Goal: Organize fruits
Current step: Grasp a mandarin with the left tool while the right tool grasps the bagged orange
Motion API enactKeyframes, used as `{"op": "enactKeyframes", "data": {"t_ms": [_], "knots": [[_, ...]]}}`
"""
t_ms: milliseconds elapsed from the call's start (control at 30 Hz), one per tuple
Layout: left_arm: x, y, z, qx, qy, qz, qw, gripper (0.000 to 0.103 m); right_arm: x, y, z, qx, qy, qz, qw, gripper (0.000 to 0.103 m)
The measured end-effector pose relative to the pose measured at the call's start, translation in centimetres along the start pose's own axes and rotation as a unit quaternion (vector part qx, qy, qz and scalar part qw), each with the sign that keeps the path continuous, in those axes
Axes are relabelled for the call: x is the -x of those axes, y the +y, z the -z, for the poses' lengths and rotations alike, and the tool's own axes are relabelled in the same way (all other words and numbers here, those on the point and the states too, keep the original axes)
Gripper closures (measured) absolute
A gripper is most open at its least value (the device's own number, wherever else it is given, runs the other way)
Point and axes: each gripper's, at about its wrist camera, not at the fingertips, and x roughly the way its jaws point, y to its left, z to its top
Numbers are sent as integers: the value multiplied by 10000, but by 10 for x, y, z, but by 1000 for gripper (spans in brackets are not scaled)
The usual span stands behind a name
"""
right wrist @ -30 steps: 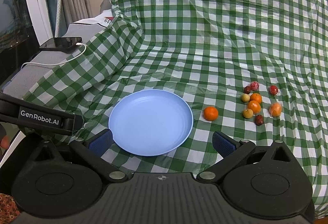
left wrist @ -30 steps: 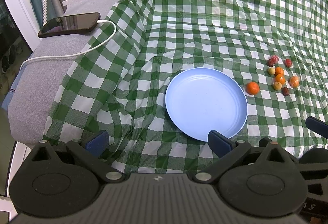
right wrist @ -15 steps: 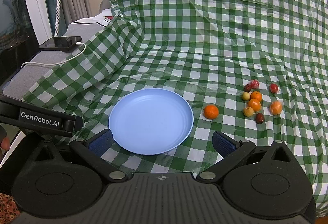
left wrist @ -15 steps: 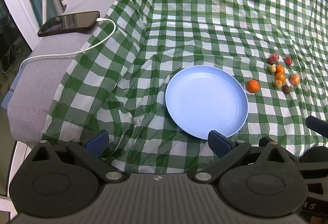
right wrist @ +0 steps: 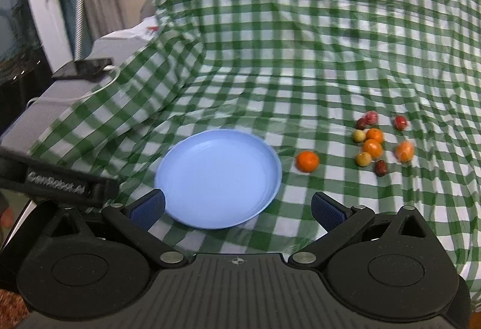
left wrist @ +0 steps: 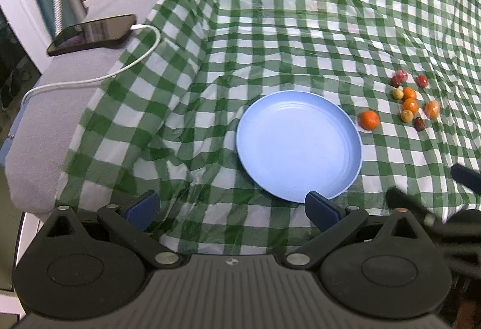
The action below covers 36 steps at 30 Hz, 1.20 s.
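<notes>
We see both wrist views looking forward and down from near; shared: plate (left wrist: 299, 145) (right wrist: 219, 181) at 12, fruit cluster (left wrist: 410, 100) (right wrist: 372, 145) at 2.

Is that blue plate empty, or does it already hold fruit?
Empty. The blue plate shows only bare surface; the fruits all lie on the cloth beside it.

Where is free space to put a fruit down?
The round blue plate holds nothing. Bare checked tablecloth lies behind it. It is crowded right of the lone orange, in the small fruit cluster.
</notes>
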Motion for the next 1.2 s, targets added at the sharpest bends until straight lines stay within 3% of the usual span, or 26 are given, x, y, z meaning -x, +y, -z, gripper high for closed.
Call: {"op": "enactKeyframes", "data": {"t_ms": [133, 333, 500, 600, 733, 867, 1000, 1067, 1100, 1133, 1200], "knots": [[-8, -20, -13, -253, 120, 215, 9994, 0, -2, -31, -1, -374, -279, 586, 9972, 0], [-31, -75, -38, -999, 138, 661, 9927, 0, -19, -107, 6, -921, -347, 1469, 9842, 1], [-61, -133, -60, -1740, -45, 887, 9807, 0, -45, -169, 2, -987, -388, 1715, 9795, 3], [-83, -164, -74, -2071, -106, 1001, 9731, 2, -71, -191, -2, -876, -318, 1777, 9797, 16], [-119, -199, -89, -2414, -30, 1125, 9639, 21, -117, -219, -13, -857, -149, 1704, 9815, 26], [-158, -220, -97, -2570, 194, 1177, 9590, 29, -162, -242, -19, -796, 45, 1615, 9837, 33], [-183, -232, -96, -2879, 436, 1265, 9483, 35, -193, -252, -19, -730, 263, 1542, 9850, 41], [-193, -237, -94, -2994, 541, 1251, 9443, 51, -201, -253, -18, -667, 333, 1457, 9865, 49], [-196, -238, -94, -2996, 593, 1245, 9441, 54, -204, -254, -18, -617, 333, 1340, 9885, 61], [-197, -238, -94, -2966, 590, 1290, 9444, 62, -205, -253, -17, -569, 285, 1240, 9902, 65], [-194, -237, -94, -2962, 556, 1385, 9434, 65, -205, -252, -19, -492, 251, 1359, 9892, 65]]}}
